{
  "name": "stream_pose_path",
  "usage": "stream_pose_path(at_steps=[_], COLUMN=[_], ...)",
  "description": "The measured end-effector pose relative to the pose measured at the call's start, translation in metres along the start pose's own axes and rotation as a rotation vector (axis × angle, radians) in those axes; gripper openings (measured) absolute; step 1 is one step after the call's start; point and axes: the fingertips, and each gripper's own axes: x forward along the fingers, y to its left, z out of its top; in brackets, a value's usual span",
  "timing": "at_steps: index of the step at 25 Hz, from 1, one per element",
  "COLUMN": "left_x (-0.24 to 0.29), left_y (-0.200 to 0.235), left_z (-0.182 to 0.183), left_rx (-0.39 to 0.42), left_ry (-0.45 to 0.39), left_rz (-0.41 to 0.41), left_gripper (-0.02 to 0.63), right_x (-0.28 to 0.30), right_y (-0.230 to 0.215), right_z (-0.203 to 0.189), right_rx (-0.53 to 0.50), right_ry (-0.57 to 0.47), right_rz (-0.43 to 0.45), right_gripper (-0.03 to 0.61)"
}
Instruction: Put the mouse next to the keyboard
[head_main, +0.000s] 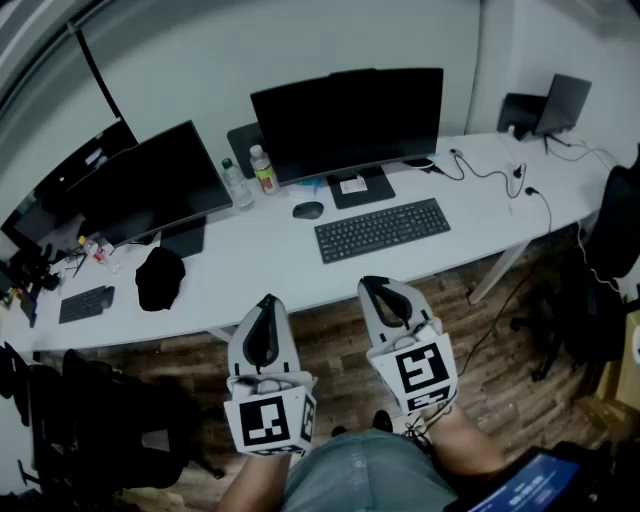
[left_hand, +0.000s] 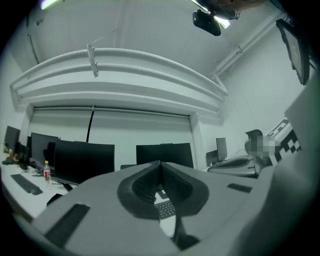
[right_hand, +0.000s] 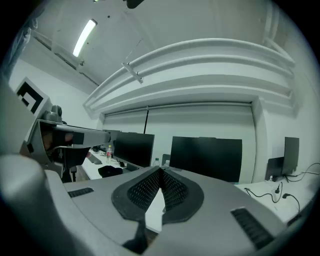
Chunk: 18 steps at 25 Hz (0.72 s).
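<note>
The mouse (head_main: 308, 209) lies just beyond the keyboard's (head_main: 382, 229) far left corner, not touching it. A clear bottle (head_main: 237, 185) and a labelled bottle (head_main: 263, 170) (contents unclear) stand further left of the keyboard. The left gripper (head_main: 267, 300) and the right gripper (head_main: 376, 285) hover on the keyboard's near side, jaws closed and empty.

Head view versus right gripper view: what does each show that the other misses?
Only the head view: the mouse on the desk, beyond the left end of the keyboard and apart from it. Only the right gripper view: a ceiling light, and the right gripper up close, fingers together on nothing. Both: the big monitor and the black cap.
</note>
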Motion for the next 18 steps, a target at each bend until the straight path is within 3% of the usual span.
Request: stream_pose_path(at_steps=[11,12,13,14,18], left_x=[0.005,0.006,0.007,0.009,0.015], left_y=[-0.011,-0.013,-0.016,-0.019,-0.033], left_z=[-0.003,-0.003,-0.004,-0.005,-0.009], left_rx=[0.015,0.015,0.016,0.017,0.021], left_ry=[0.013,0.016,0.019,0.022,0.041], left_rz=[-0.001,-0.001,-0.002,-0.003,-0.008], left_gripper=[0.005,0.005,0.005,0.005,0.005], right_x=[-0.004,-0.004,-0.004,-0.005,-0.011], right_y=[-0.011,-0.013,-0.014,-0.016,-0.030], right_z=[-0.003,-0.004,-0.005,-0.006,-0.011], right_rx=[0.037,0.051,0.059,0.060,0.049], right_ry=[-0.021,-0.024,-0.020,-0.015,-0.010], right_rz=[0.001,0.008,0.018,0.025,0.019], right_gripper=[0.015,0.052,0.190,0.255,0.254])
